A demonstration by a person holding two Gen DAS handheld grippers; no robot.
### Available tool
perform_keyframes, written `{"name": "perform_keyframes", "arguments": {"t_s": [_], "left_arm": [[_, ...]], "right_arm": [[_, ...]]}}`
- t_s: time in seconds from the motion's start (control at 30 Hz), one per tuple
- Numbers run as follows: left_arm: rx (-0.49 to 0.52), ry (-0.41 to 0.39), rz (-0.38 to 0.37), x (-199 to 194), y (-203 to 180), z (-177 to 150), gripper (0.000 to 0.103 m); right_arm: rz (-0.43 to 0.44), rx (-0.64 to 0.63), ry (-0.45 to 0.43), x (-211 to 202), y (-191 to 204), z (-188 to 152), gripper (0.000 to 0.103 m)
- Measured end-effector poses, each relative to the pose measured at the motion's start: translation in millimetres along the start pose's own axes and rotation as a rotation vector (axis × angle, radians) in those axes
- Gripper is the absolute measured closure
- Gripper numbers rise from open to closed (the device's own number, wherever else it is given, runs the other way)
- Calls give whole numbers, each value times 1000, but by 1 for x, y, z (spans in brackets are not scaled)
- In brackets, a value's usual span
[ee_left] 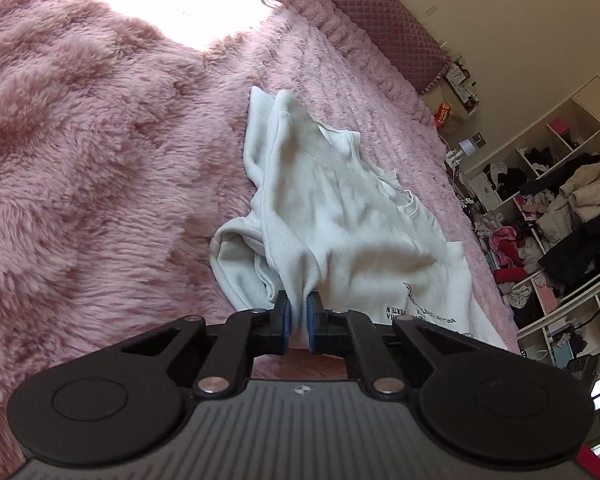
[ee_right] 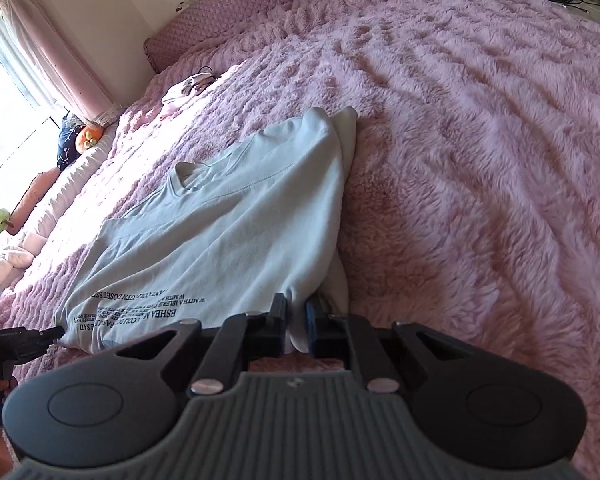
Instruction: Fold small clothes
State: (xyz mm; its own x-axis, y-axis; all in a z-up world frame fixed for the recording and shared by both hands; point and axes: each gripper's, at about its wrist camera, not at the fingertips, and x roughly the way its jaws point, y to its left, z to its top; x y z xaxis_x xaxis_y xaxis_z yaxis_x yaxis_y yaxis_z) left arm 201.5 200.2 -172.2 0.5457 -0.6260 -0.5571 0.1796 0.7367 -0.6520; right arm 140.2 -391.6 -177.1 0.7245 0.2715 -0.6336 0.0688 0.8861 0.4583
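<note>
White and soft, the small cotton shirt with black letters [ee_left: 340,216] lies on the fluffy pink blanket [ee_left: 100,160] that covers the bed. One sleeve looks tucked over already, but the shirt is bumpy and not flat. The black left gripper [ee_left: 297,314] pinches the bottom edge of the shirt tight between its blue pads. The black right gripper [ee_right: 296,316] pinches another bit of the same edge. I think the folding has only just begun. The big fold is not done yet. Far off, messy white shelves [ee_left: 560,208] hold piles of clothes.
</note>
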Motion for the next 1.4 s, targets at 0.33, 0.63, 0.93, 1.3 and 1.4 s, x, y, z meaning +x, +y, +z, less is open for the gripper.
{"name": "perform_keyframes", "arguments": {"t_s": [0.33, 0.63, 0.93, 1.3, 1.4], "left_arm": [[50, 166, 102, 16, 8, -6, 95], [66, 11, 33, -14, 5, 43, 51], [197, -69, 113, 65, -15, 102, 42], [357, 16, 171, 117, -30, 98, 63], [419, -19, 200, 108, -35, 96, 91]], "right_arm": [[-86, -135, 205, 32, -11, -6, 95], [-53, -257, 30, 19, 7, 40, 54], [-143, -387, -41, 106, 26, 111, 46], [-156, -422, -24, 166, 22, 138, 51], [-145, -428, 13, 175, 24, 137, 99]]}}
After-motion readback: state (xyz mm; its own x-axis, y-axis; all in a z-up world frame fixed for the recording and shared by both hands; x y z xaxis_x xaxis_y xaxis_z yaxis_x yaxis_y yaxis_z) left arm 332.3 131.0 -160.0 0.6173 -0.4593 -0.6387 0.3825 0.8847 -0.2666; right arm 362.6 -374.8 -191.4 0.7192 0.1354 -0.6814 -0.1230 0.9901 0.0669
